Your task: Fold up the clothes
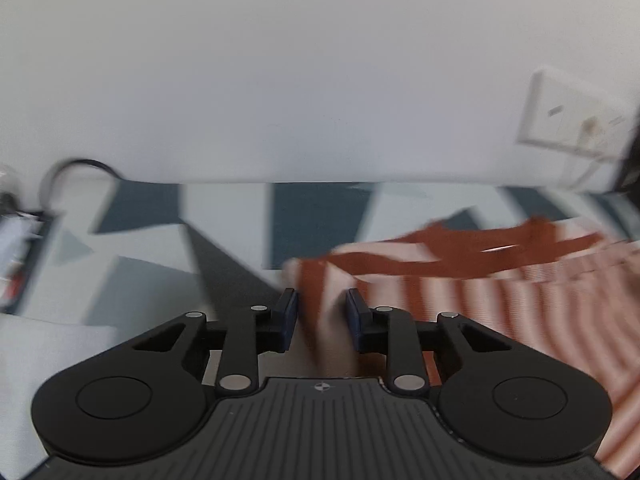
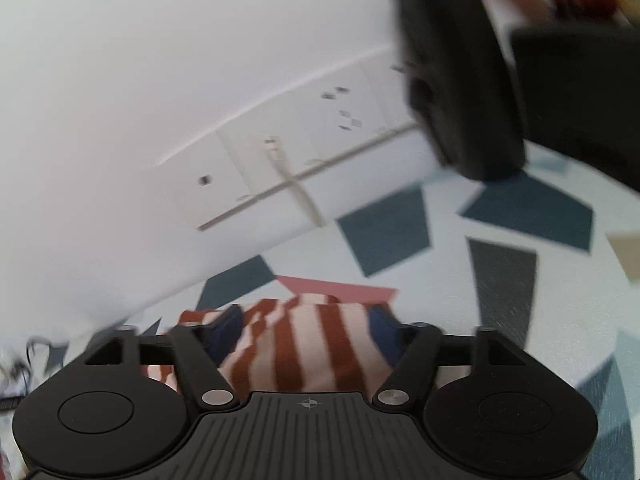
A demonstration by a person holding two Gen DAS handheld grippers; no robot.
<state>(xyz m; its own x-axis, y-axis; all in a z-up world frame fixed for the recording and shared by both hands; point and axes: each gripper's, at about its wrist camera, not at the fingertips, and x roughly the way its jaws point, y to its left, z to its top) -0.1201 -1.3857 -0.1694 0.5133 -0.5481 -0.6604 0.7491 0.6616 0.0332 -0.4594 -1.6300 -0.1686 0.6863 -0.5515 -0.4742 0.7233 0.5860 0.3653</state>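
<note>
Left gripper (image 1: 322,304): fingers (image 1: 289,312) stand parallel with a moderate gap, striped cloth lying between the blue pads; whether they pinch it cannot be told from the blurred view. The unit points nearly level, low over the surface. Right gripper (image 2: 306,332): fingers (image 2: 226,330) set wide apart, a bunched fold filling the span between them and touching both pads. In the right wrist view the left gripper's black body appears at upper right, raised and blurred.
</note>
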